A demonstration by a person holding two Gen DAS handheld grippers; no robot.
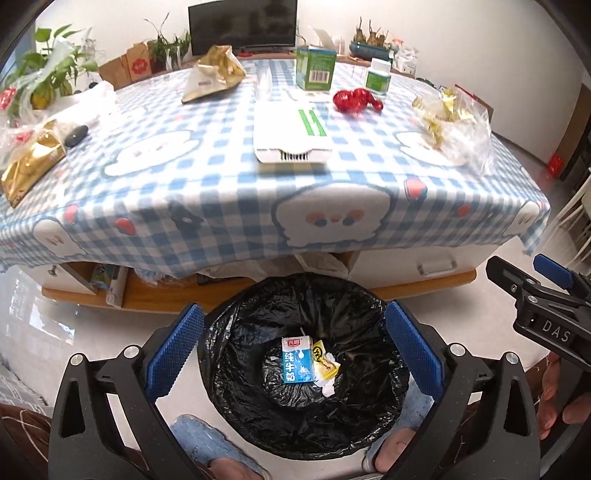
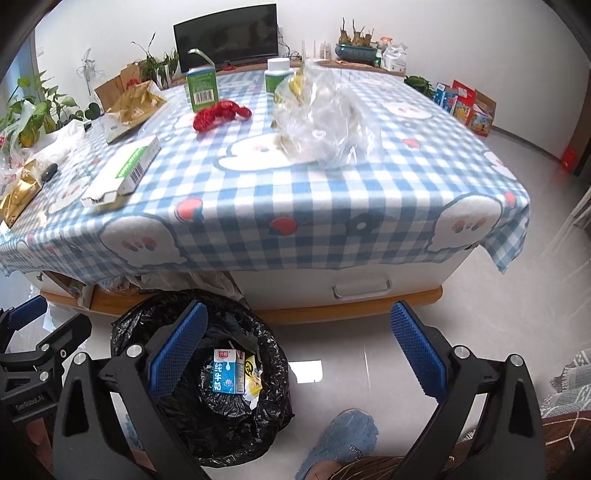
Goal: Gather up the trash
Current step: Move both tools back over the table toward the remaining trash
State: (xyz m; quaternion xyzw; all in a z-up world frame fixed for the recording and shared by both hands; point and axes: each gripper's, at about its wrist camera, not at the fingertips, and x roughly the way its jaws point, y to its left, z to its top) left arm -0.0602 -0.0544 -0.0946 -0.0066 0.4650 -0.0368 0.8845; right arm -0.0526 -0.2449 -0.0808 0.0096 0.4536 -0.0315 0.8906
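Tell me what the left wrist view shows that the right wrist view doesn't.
Only the left wrist view: the whole bin rim unobstructed, framed by the left gripper, jaws open and empty.

Only the right wrist view: colourful boxes by the far wall, and the right gripper, open and empty.

Both: the blue milk carton in the bin, the red wrapper, the green carton.

Home living room: television [image 1: 242, 24], houseplants [image 1: 44, 70]

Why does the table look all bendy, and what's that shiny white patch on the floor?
Left wrist view: the fisheye lens curves the table edge, and the far clutter is blurry. Right wrist view: the same bending, and the glossy floor mirrors a bright light.
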